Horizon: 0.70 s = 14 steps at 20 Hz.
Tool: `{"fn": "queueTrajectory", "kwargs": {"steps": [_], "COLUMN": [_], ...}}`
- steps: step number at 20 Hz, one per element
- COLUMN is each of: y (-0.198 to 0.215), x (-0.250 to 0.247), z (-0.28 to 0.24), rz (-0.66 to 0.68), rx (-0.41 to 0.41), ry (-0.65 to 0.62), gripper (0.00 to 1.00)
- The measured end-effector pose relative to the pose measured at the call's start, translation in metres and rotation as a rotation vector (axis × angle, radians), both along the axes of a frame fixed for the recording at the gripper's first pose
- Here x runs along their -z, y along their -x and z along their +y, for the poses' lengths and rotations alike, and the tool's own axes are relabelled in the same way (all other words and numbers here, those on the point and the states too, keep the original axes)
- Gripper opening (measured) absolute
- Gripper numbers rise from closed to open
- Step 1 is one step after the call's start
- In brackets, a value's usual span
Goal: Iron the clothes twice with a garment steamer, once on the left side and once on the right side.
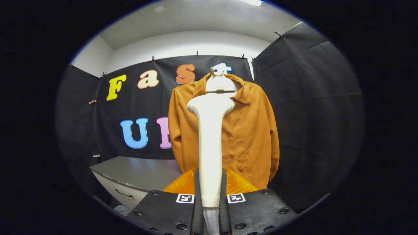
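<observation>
Gripper: fingers pinched onto the steamer's handle, one pad on each side, and the grip looks firm!

Steamer: white wand standing upright between the fingers, its wide head up at the shirt's collar, just below the hanger.

Handling, steamer: rigid, smooth plastic, likely top-heavy at the head; a hold low on the handle, as now, looks right, though it may want to swivel on a sideways sweep.

Shirt: orange, buttoned, hanging on a white hanger against the back cloth, straight ahead beyond the steamer.

Handling, shirt: soft and light, free to swing; I'd judge it gives way if the head pushes hard, so light strokes down each side.

Progress: cannot tell whether either side is done.

Surface: grey cabinet top with a drawer, off to the shirt's left, below it.

Room: black cloth walls, pale wall and ceiling above.
</observation>
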<state>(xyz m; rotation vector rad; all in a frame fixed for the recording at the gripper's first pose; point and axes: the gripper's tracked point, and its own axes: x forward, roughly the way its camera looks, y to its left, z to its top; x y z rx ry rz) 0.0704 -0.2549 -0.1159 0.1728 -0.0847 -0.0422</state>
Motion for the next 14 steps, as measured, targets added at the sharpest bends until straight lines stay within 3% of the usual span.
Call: {"fn": "queueTrajectory", "kwargs": {"steps": [6,14], "y": [0.004,-0.028], "x": [-0.072,-0.057], "z": [-0.033,-0.078], "rz": [-0.137,-0.1], "rx": [0.039,0.074], "ry": [-0.001,0.012], "gripper": [0.22,0.21]}}
